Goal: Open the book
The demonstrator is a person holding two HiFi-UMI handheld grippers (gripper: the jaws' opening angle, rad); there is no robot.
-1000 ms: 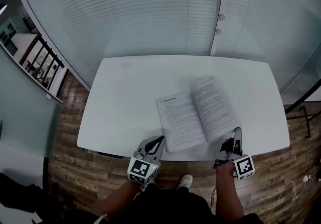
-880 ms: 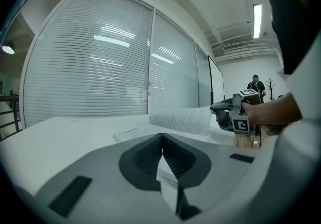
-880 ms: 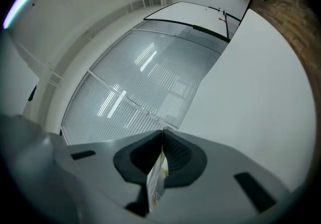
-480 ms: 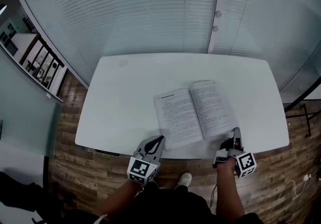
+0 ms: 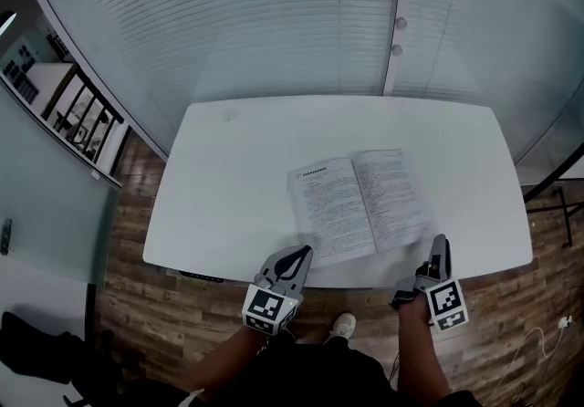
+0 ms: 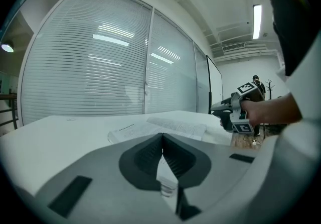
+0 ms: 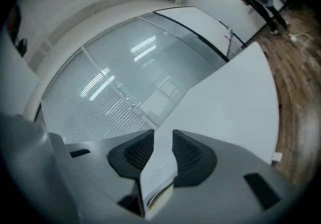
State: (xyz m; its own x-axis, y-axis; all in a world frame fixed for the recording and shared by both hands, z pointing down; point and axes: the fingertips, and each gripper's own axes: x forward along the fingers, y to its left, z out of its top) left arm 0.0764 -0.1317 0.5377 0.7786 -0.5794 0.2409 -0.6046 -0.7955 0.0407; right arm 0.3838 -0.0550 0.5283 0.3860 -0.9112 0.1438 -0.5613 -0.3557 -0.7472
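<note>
The book (image 5: pixel 360 204) lies open and flat on the white table (image 5: pixel 228 168), printed side up, just ahead of both tongs. The left gripper (image 5: pixel 296 259) sits at the table's near edge, close by the book's near left corner. Its jaws are pressed together at the tips with nothing in them — the book lies ahead of it and to its right. The right gripper (image 7: pixel 160 140) is at the book's near right corner, its jaws opening. A thin sheaf of pages (image 7: pixel 156 178) stands in the gap, loose rather than pinched.
</note>
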